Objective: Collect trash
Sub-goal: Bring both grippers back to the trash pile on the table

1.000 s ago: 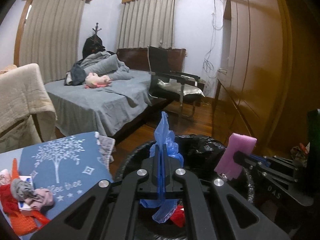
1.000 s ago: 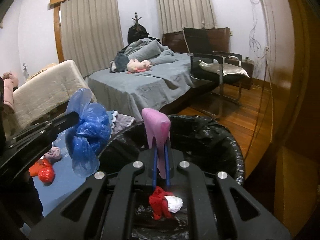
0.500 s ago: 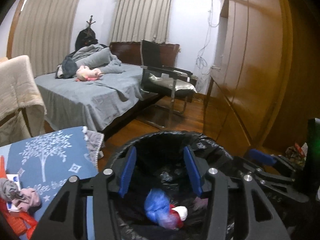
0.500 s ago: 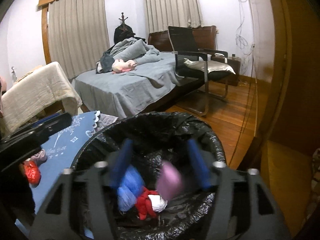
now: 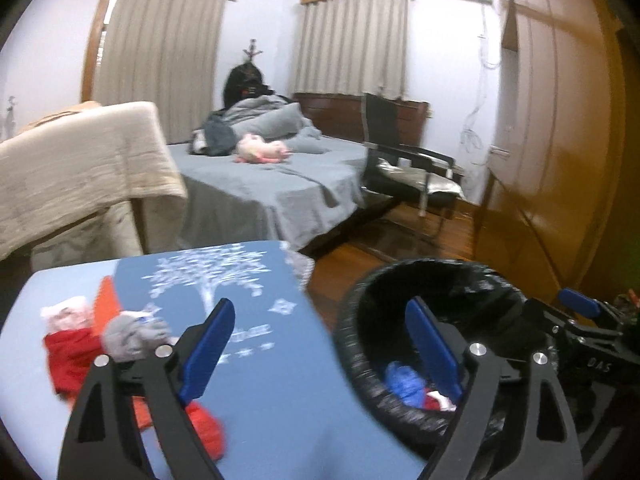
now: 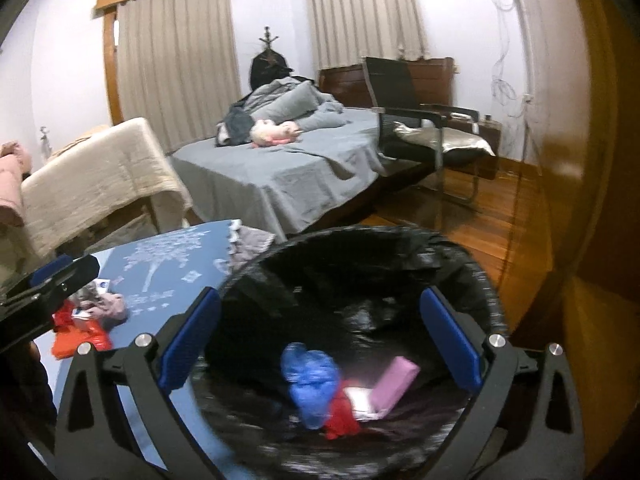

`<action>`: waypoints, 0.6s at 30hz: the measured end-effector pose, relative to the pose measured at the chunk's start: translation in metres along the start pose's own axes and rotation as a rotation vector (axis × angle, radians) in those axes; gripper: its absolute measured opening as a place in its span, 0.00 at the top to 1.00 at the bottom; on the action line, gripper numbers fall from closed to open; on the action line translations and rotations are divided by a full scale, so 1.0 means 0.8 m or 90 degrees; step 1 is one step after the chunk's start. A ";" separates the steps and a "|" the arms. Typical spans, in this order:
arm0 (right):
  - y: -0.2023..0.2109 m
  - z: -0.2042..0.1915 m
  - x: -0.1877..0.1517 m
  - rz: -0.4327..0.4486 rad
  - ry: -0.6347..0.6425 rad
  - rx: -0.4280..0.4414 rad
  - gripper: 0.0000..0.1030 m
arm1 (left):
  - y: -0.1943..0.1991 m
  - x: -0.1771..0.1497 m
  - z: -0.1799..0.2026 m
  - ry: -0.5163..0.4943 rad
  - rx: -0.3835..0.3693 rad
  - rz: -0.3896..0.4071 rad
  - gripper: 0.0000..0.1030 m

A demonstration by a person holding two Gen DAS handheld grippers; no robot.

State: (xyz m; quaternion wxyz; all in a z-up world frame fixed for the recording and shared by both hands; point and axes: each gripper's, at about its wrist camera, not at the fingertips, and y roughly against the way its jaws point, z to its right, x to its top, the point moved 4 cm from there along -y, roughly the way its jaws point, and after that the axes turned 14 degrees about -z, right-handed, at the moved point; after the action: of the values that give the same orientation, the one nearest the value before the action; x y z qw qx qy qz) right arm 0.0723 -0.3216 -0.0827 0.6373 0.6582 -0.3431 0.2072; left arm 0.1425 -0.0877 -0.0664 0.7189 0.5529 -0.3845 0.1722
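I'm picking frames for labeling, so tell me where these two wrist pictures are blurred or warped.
Left wrist view: motion smear on the red and grey trash pile and the black-lined trash bin; the bed behind looks soft too. Right wrist view: the bin's near rim is streaked, and the blue plastic bag inside is soft. Both views: fisheye bends the wooden wardrobe and darkens the corners.

One bin (image 6: 476, 280), three scraps inside, one bed (image 6: 304, 168), one chair (image 6: 416, 120)

A grey bed (image 5: 280, 184) stands beneath curtained windows (image 5: 160, 60); a black chair (image 6: 420, 120) stands beside it on the wooden floor (image 6: 500, 208).
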 end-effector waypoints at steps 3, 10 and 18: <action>-0.005 -0.029 -0.001 -0.003 0.014 0.022 0.06 | 0.009 -0.007 -0.025 0.010 0.029 0.002 0.16; -0.014 -0.093 -0.005 -0.013 0.049 0.068 0.06 | 0.027 -0.029 -0.086 0.039 0.087 0.001 0.16; -0.031 -0.169 -0.019 -0.026 0.081 0.115 0.06 | 0.042 -0.066 -0.156 0.073 0.159 -0.011 0.16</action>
State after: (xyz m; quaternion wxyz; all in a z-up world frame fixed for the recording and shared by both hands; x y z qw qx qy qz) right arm 0.1020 -0.1874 -0.0970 0.6000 0.7053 -0.2682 0.2658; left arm 0.1311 0.0488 -0.0951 0.6668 0.6307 -0.3133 0.2439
